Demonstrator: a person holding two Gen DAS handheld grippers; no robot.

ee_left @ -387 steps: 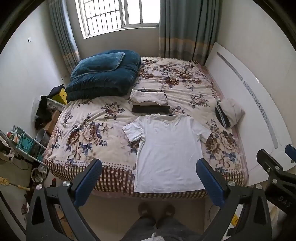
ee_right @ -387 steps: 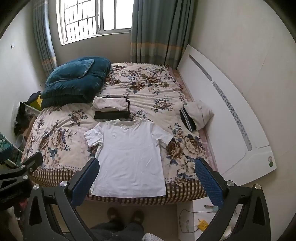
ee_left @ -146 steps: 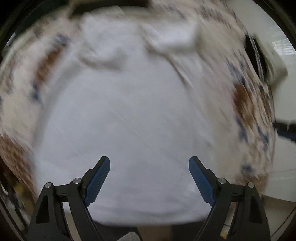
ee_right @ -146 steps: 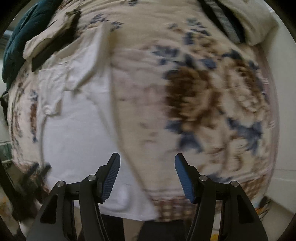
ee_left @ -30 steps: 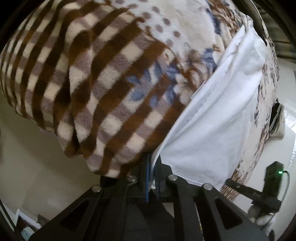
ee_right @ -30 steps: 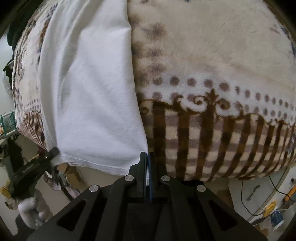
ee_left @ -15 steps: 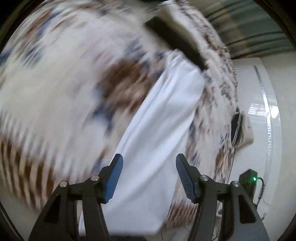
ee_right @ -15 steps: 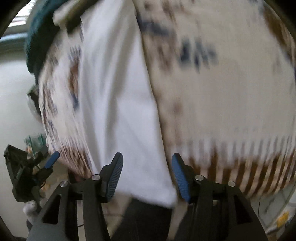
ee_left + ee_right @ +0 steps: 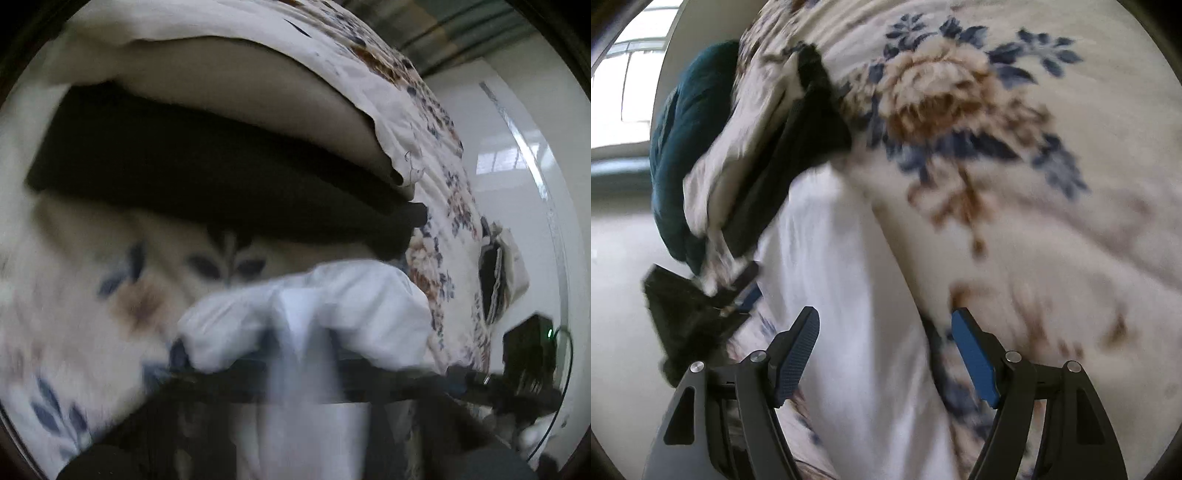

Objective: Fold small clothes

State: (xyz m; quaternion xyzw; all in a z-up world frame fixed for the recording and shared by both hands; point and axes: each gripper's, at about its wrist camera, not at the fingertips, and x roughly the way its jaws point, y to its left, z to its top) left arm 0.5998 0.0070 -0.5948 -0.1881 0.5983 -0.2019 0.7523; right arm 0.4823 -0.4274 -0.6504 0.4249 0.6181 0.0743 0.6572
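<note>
Black tool (image 9: 884, 354), blue ribbed pads (image 9: 798, 354)

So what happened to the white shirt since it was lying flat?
The white shirt is now a long narrow strip, its sides folded in. Both grippers pinched its bottom corners a second ago, then let go. The right gripper is open above it; the left one's view is too blurred to judge. The folded pile and flowery blanket stayed put.
</note>
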